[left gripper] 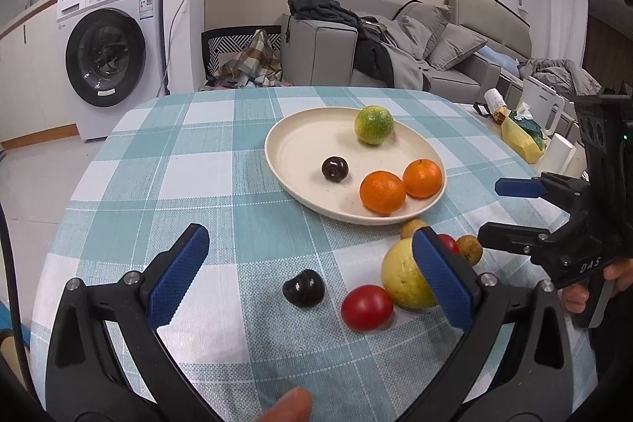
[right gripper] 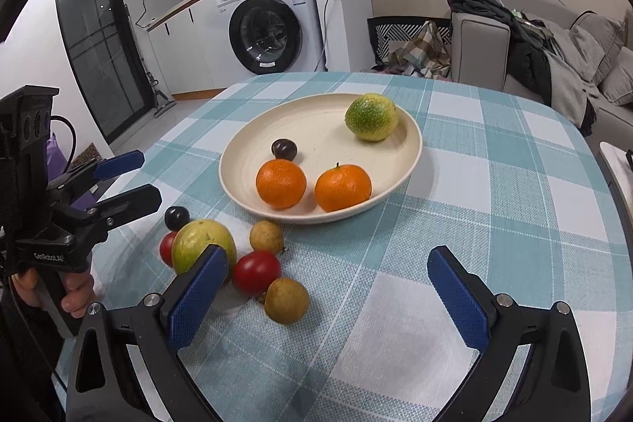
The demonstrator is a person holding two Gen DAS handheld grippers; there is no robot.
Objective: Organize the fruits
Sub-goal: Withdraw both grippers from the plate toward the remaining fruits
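While the cream plate (right gripper: 411,145) sits near the middle of my bench (right gripper: 514,184), it carries four fruits: a green-yellow citrus (right gripper: 370,117) at its far rim, two oranges (right gripper: 281,183) side by side at the near rim, and a small dark plum (right gripper: 284,149) just behind them. One orange shows its stem end turned up; the rest are round, so I read no long axis on them.

Off the plate, on the near left of the cloth, I see a loose cluster: a large yellow-green fruit (right gripper: 199,242), a red tomato (right gripper: 256,272) touching it, two brown longans (right gripper: 286,300), a second tomato (left gripper: 367,307) and a dark plum (left gripper: 304,287) lying apart on the cloth.

My right gripper (right gripper: 328,297) has its fingers spread as wide as they go, nothing between them, the left pad just in front of the yellow-green fruit. My left gripper (left gripper: 310,273) also stands wide open, the dark plum on the cloth between its fingers, untouched.

A teal-and-white checked cloth covers the bench. Beyond it stand a white washing machine (right gripper: 273,26) under a counter, a grey sofa (left gripper: 455,38) heaped with clothes, and a dark glass door (right gripper: 99,38).
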